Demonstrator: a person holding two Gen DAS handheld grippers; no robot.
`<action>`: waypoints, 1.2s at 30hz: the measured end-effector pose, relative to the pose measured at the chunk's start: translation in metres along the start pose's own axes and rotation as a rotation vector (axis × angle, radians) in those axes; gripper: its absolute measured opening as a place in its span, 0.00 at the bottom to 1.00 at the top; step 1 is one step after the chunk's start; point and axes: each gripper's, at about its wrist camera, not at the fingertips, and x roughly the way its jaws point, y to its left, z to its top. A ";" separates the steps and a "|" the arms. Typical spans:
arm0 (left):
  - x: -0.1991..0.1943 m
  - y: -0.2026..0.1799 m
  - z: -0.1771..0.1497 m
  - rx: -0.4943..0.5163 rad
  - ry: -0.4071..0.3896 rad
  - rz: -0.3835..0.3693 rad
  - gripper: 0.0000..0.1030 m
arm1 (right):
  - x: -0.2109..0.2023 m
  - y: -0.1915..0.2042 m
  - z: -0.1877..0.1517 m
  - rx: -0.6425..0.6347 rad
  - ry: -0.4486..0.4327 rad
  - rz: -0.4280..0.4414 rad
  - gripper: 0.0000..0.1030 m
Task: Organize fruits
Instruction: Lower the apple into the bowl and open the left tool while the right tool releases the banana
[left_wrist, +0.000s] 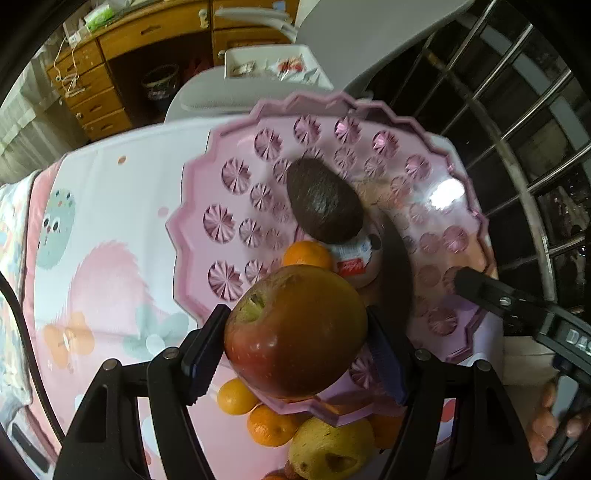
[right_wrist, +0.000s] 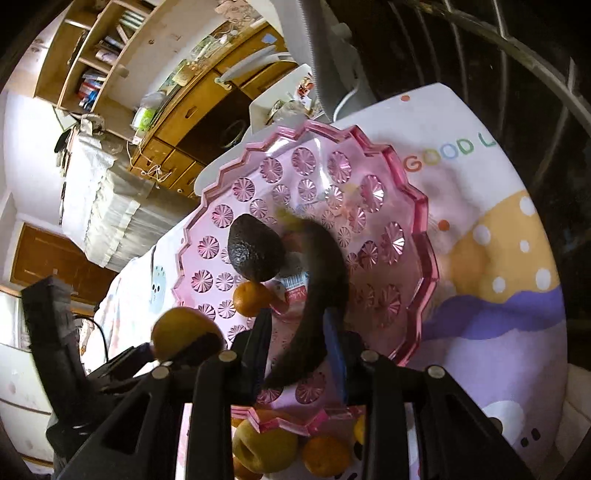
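Observation:
My left gripper (left_wrist: 295, 347) is shut on a red apple (left_wrist: 295, 332), held just above the near rim of the pink glass plate (left_wrist: 229, 147). On the plate lie a dark avocado (left_wrist: 323, 201), an orange (left_wrist: 306, 254) and a small white packaged item (left_wrist: 356, 260). My right gripper (right_wrist: 299, 325) is shut on a dark, blurred, banana-shaped fruit (right_wrist: 317, 295) over the plate (right_wrist: 417, 206). The avocado (right_wrist: 255, 251) and orange (right_wrist: 251, 297) show there too. The apple (right_wrist: 184, 332) in the left gripper appears at the left.
Below the plate's near rim lie several oranges (left_wrist: 271, 424) and a yellow-green pear (left_wrist: 328, 448) on the patterned tablecloth (left_wrist: 110, 206). A white tray (left_wrist: 273, 62) and wooden drawers (left_wrist: 92, 92) stand beyond the table. A metal railing (left_wrist: 517, 129) runs on the right.

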 end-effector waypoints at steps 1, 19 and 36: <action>0.002 0.001 -0.001 -0.003 0.007 -0.005 0.69 | -0.001 0.001 -0.001 0.005 0.006 -0.003 0.29; -0.081 0.039 -0.053 0.015 -0.121 -0.120 0.86 | -0.054 0.021 -0.061 0.080 -0.085 -0.066 0.30; -0.110 0.081 -0.136 0.070 -0.074 -0.178 0.86 | -0.088 0.072 -0.156 0.031 -0.161 -0.131 0.46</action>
